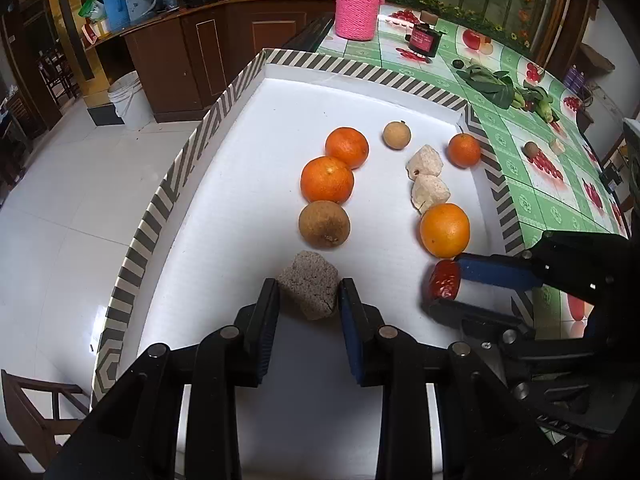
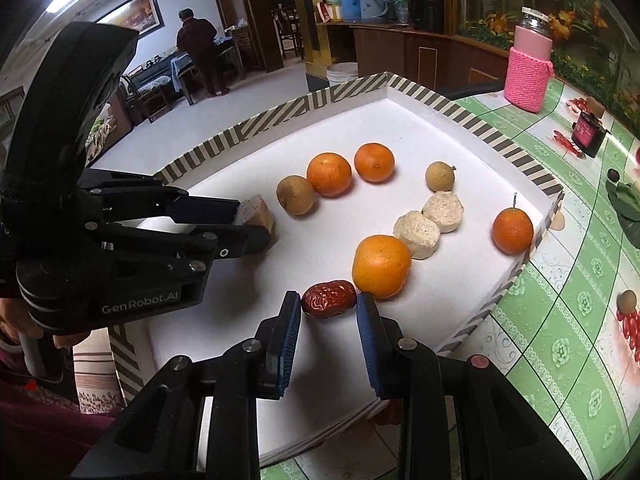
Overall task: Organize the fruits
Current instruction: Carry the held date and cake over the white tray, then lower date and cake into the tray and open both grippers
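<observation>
4 oranges (image 1: 327,179), 1 wrinkled red date (image 2: 329,299) on white tray (image 1: 240,200)

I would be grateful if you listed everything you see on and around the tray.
tray: one, white with striped rim, on the tablecloth
oranges: four, orange, in the tray
brown round fruits: three, brown to tan, two in the tray, one on the tablecloth
pale chunks: two, off-white, touching, in the tray
cube: one, grey-brown, near end of the tray
date: one, red, beside the nearest orange
bottle: one, pink knitted sleeve, beyond the tray
jar: one, dark, on the tablecloth
leafy greens: one bunch, green, on the tablecloth
tablecloth: one, green checks
left gripper: black, jaws shut on the cube
right gripper: black, jaws shut on the date
</observation>
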Demonstrator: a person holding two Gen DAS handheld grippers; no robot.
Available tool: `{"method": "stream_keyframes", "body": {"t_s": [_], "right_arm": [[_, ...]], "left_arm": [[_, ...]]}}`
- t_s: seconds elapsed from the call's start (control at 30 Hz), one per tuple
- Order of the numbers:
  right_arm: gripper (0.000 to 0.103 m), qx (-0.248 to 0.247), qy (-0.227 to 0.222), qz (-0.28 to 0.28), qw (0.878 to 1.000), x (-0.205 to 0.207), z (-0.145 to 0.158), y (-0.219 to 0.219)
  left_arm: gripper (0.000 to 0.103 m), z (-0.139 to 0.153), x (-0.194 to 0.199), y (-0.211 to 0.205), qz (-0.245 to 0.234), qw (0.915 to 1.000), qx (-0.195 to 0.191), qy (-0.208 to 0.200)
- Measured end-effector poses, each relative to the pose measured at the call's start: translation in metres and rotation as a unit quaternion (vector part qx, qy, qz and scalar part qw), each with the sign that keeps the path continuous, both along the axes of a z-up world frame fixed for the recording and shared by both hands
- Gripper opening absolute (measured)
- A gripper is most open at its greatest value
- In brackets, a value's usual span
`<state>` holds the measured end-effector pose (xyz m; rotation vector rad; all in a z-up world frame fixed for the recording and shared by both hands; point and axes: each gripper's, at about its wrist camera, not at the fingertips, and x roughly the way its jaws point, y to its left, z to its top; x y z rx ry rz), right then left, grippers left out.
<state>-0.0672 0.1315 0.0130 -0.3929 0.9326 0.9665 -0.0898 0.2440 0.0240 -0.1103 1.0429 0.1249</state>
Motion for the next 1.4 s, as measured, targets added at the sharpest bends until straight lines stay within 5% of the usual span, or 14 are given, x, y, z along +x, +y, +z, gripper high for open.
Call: {"method": "stream_keyframes", "body": {"t_s": [0.17, 0.3, 0.43, 0.5, 0.57, 0.63, 0.87, 1.4], "right_arm": [[0.030, -0.002, -0.001, 0.002, 1.000, -0.003, 0.000, 0.000], [0.045, 0.011, -0.003, -0.008, 1.000, -0.005, 0.008, -0.012], [0.048, 0.033, -0.005, -0.022, 0.999, -0.005, 0.019, -0.027], [0.058, 0.046, -0.007, -0.031, 0.998, -0.004, 0.025, -0.034], [0.062, 0.056, -0.007, -0.038, 0.998, -0.004, 0.029, -0.042], [0.062, 0.065, -0.010, -0.047, 0.997, -0.006, 0.034, -0.051], [0.069, 0.084, -0.016, -0.088, 0.992, -0.002, 0.047, -0.088], [0.078, 0.087, -0.042, -0.212, 0.972, 0.014, 0.057, -0.199]], "left_arm": [[0.028, 0.000, 0.002, 0.000, 0.006, 1.0000, 0.002, -0.001], [0.028, 0.000, 0.002, -0.001, 0.011, 0.9999, 0.002, -0.004], [0.028, 0.001, 0.002, -0.002, 0.022, 0.9996, 0.012, -0.009], [0.037, 0.004, 0.001, -0.001, 0.028, 0.9994, 0.012, -0.014], [0.069, 0.009, -0.001, -0.002, 0.036, 0.9989, 0.015, -0.025], [0.075, 0.017, -0.004, -0.005, 0.043, 0.9978, 0.023, -0.044], [0.076, 0.038, -0.005, -0.025, 0.037, 0.9947, 0.048, -0.083], [0.076, 0.056, 0.015, -0.099, -0.023, 0.9933, 0.035, -0.108]]}}
